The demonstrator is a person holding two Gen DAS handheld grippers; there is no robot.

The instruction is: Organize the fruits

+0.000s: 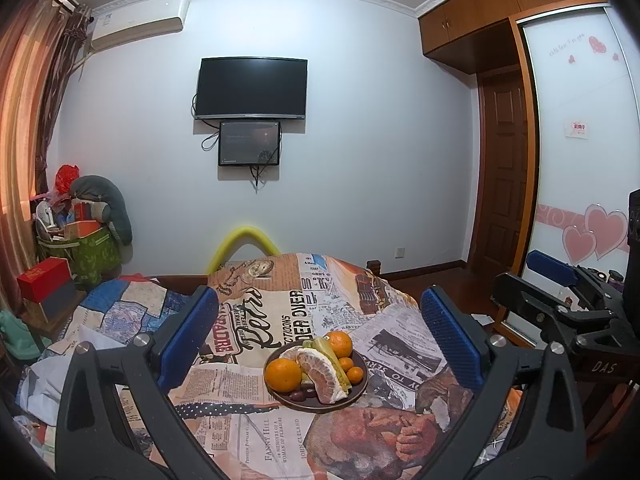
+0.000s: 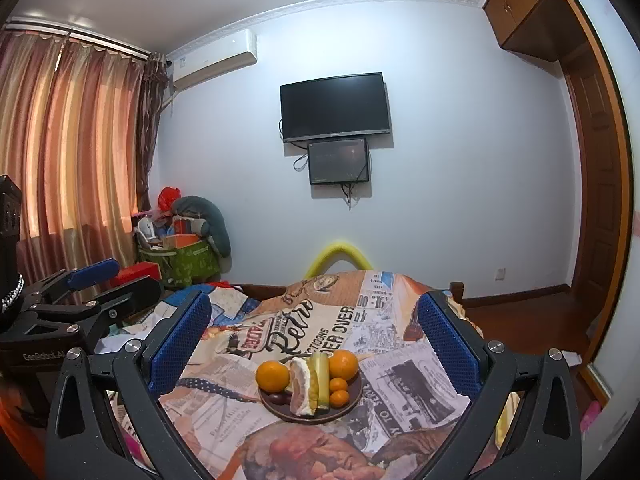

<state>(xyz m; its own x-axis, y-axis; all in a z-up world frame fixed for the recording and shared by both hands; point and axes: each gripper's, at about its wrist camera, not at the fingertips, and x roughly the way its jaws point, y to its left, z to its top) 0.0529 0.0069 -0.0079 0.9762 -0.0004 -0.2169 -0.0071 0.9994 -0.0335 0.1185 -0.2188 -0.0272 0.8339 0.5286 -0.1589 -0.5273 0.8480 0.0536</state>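
Standing behind the two tools, I see a dark round plate [image 1: 352,398] resting on the bed's newspaper-print cloth [image 1: 256,380], straight ahead at twelve o'clock between both sets of blue-padded fingers. On the plate, a large round orange [image 1: 283,375] sits at nine o'clock, and a second large orange [image 1: 338,343] sits at one o'clock. A peeled pale pomelo wedge [image 1: 320,376] lies across the middle, with a pale green stalk-like piece [image 1: 326,350] just beside it. Two small orange kumquat-like fruits [image 1: 354,374] lie at three o'clock, touching each other, and some dark reddish small fruits [image 1: 302,394] sit at the near rim.

The left gripper [image 1: 320,338] hovers above the bed with its jaws spread wide and nothing between them. The right gripper [image 2: 314,346] is likewise released and empty, and it also shows in the left view at three o'clock, well apart from the plate.

On the far wall hangs a black flat television [image 1: 251,88] with a smaller dark screen [image 1: 249,142] just below it. A white air conditioner [image 1: 138,21] sits high at ten o'clock beside striped curtains [image 2: 68,136].
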